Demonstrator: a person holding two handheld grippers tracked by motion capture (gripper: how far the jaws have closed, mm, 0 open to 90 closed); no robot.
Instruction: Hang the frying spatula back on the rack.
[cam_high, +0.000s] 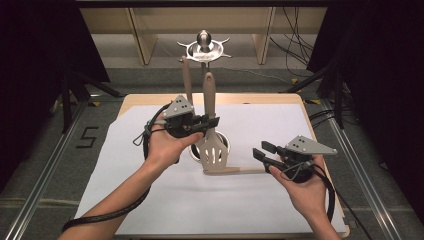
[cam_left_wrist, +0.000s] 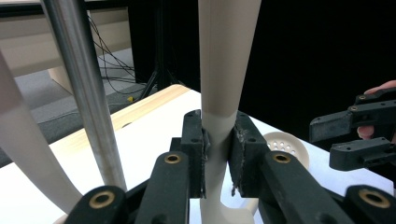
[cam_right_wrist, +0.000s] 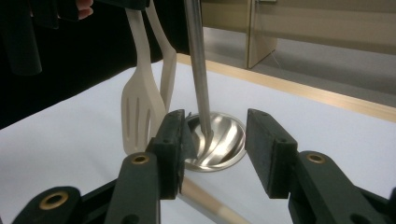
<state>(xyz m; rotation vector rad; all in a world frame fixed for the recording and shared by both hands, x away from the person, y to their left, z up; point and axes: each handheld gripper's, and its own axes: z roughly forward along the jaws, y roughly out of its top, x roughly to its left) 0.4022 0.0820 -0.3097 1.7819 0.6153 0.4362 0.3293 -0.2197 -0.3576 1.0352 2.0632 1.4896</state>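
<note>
On the white sheet (cam_high: 165, 200) covering the wooden table (cam_high: 260, 98), pretty much dead centre, sits a metal utensil stand (cam_high: 204, 47) with a round shiny base (cam_right_wrist: 224, 140) and a steel pole (cam_right_wrist: 198, 70) going straight up to a hook ring at the top. Left gripper (cam_high: 205, 122) has its jaws pinched on the handle of a beige slotted spatula (cam_high: 214, 150), and you can see it really well in the left gripper view, where the pads squeeze the neck of the handle (cam_left_wrist: 219, 121) from both sides. That spatula is held upright, head down, its slotted blade just in front of the stand's base and right next to the pole; whether the blade touches the sheet I honestly can't tell. A second beige utensil (cam_high: 186, 80) hangs on the stand behind it, handle up. Right gripper (cam_high: 264, 151) is off to the right, jaws spread apart and clamping nothing. Between and just under those jaws lies another beige utensil handle (cam_high: 235, 171), flat on the sheet, pointing toward the stand, and in the right gripper view it passes below the left-hand jaw without being pinched. Its perforated round head (cam_left_wrist: 285, 144) shows in the left gripper view, resting on the sheet. Both hands come in from the near edge, cables trailing.
</note>
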